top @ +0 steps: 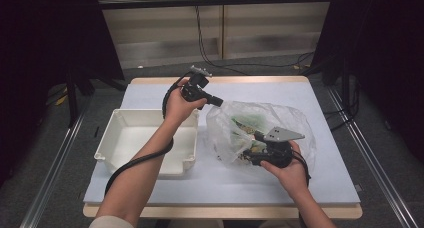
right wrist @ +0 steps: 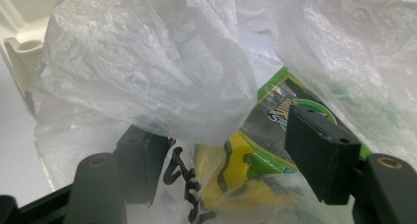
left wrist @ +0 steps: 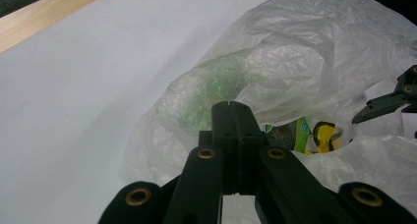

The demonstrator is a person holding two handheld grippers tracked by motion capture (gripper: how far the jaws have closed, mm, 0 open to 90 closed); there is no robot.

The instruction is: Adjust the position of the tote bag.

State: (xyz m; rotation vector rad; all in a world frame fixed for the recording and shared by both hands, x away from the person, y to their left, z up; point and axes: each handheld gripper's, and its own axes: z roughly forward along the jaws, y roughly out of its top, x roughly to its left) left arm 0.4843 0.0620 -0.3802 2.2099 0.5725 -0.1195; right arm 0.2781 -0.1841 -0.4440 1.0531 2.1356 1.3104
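Note:
A thin clear plastic bag [top: 280,120] lies crumpled on the right half of the table, with green and yellow snack packets [right wrist: 268,128] inside. My left gripper [top: 219,101] is at the bag's upper left edge. In the left gripper view its jaws [left wrist: 230,106] are pressed together where the film [left wrist: 295,62] gathers, pinching the rim. My right gripper [top: 247,155] pokes into the bag's mouth from the near side. Its jaws stand wide apart [right wrist: 231,160]: one under a fold of film, the other against the green packet. Nothing is held between them.
A white rectangular bin [top: 150,114] sits empty on the left of the white table top [top: 240,188], its corner [right wrist: 22,52] close to the bag. Black cables trail from both grippers. Dark curtains and metal rails flank the table.

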